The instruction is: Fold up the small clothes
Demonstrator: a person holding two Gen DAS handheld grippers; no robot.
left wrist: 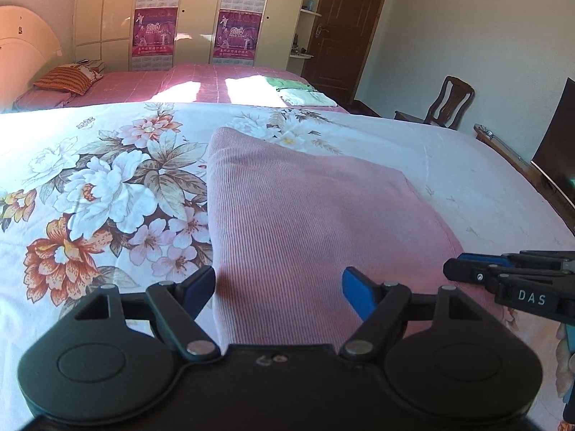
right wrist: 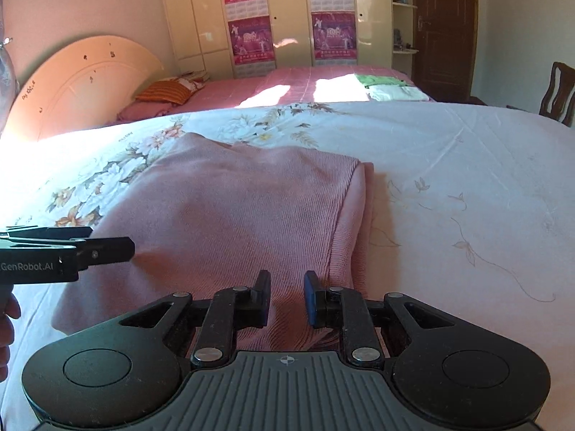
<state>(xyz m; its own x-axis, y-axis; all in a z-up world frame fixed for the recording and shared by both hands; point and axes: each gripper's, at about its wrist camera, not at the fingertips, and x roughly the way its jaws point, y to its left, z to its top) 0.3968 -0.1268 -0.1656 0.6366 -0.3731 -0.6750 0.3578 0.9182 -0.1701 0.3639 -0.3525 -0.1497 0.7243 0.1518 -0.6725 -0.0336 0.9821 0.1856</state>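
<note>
Left wrist view: left gripper (left wrist: 278, 285) has its jaws spread wide, nothing pinched, over the near end of one pink ribbed garment (left wrist: 305, 208). Right wrist view: right gripper (right wrist: 286, 292) has jaws narrowed to a small gap over the garment's near hem; whether cloth is pinched I cannot tell. One garment, folded, lying flat on the floral bedsheet (left wrist: 107, 186), long axis running away from both cameras. Two folded items (left wrist: 305, 96) sit on the far pink bed (left wrist: 143, 86).
</note>
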